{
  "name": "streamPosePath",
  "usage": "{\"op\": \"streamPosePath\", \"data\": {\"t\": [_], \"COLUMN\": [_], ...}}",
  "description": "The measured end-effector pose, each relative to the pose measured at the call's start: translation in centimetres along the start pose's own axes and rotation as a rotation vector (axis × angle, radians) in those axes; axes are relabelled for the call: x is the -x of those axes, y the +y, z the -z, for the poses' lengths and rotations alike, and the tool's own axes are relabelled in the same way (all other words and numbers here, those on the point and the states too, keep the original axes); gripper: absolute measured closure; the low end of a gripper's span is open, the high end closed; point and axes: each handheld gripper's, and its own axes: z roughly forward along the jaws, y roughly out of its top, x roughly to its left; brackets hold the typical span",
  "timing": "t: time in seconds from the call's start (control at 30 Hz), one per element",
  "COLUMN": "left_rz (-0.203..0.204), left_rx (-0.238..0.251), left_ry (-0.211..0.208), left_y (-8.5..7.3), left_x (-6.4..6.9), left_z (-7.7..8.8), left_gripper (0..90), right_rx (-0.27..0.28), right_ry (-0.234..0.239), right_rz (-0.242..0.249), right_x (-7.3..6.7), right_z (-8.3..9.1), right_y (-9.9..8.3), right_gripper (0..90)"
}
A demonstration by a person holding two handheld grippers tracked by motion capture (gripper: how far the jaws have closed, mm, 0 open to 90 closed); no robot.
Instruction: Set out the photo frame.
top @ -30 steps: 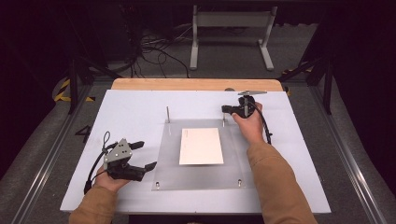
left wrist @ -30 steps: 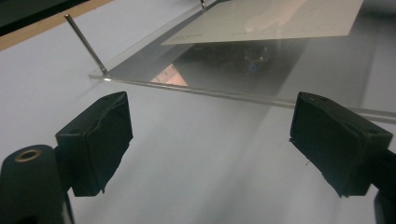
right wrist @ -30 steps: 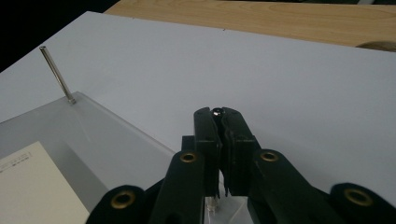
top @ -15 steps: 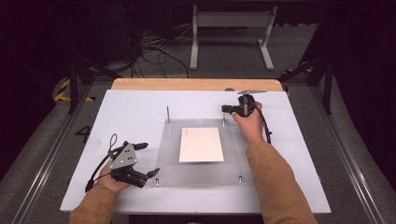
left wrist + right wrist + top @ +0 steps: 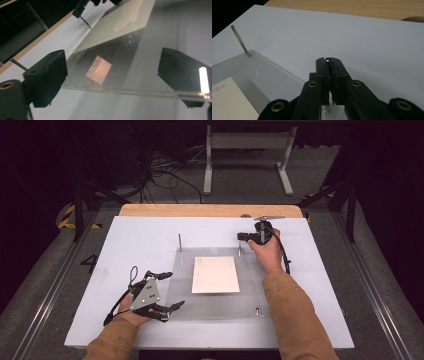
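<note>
The clear plate (image 5: pixel 215 305) is seen lying flat in the middle of the white board (image 5: pixel 140 240), with a white card (image 5: pixel 215 275) under or on it; which cannot be told. At the plate's far-right corner an upright pin (image 5: pixel 239 249) is pinched from above by the right gripper (image 5: pixel 243 237), its jaws clamped tight on the pin's top. A second pin (image 5: pixel 179 241) stands free at the far-left corner. The left gripper (image 5: pixel 169 291) is held level at the plate's near-left corner. Its jaws are spread wide and have just been closing a little, with the plate's edge between them but not pressed. The plate lies to that gripper's right, so its edge is likely to be taken by the nearer left hand, while the upright pin is kept steady.
</note>
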Motion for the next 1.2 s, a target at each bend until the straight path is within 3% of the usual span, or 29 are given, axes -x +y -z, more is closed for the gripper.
{"op": "streamPosePath", "data": {"t": [0.1,0.17,0.3,0.47,0.53,0.6,0.73,0.87,0.9,1.0,1.1,1.2], "left_rz": [0.0,0.001,-0.012,0.003,0.022,0.033,0.044,0.063,0.063,0.069,0.082,0.093], "left_rx": [0.013,0.026,0.043,0.045,0.05,0.051,0.049,0.04,0.04,0.032,0.037,0.038], "left_ry": [-0.019,0.002,0.042,0.043,0.041,0.037,0.031,0.029,0.029,0.031,0.031,0.024], "left_y": [0.0,0.0,0.1,0.2,0.2,0.4,0.6,1.0,1.0,1.2,1.3,1.5], "left_x": [0.1,0.1,0.2,0.0,-0.2,-0.3,-0.5,-0.7,-0.7,-0.7,-0.8,-0.9], "left_z": [0.0,0.1,0.5,0.6,0.6,0.6,0.6,0.7,0.7,0.8,0.8,0.8], "left_gripper": [32.2,43.2,53.9,55.5,55.4,55.1,54.7,54.1,54.1,54.0,54.0,53.8], "right_rx": [0.0,0.001,0.003,-0.008,-0.012,0.019,0.066,0.113,0.113,0.174,0.216,0.223], "right_ry": [-0.004,-0.002,0.008,0.009,-0.001,0.013,0.01,0.041,0.041,0.111,0.134,0.143], "right_rz": [-0.002,-0.003,0.011,0.031,0.039,0.041,0.078,0.173,0.173,0.222,0.281,0.337], "right_x": [-0.1,0.0,0.1,0.0,-0.1,-0.1,-0.4,-1.4,-1.4,-2.7,-3.9,-4.9], "right_z": [0.0,0.0,0.1,0.4,0.8,1.6,3.9,6.5,6.5,9.3,11.8,13.5], "right_y": [0.0,0.0,-0.1,0.0,0.1,0.2,-0.1,-1.3,-1.3,-2.7,-3.9,-4.8], "right_gripper": [85.7,85.6,85.4,83.5,76.5,67.4,62.3,56.5,56.5,51.7,47.6,43.6]}}
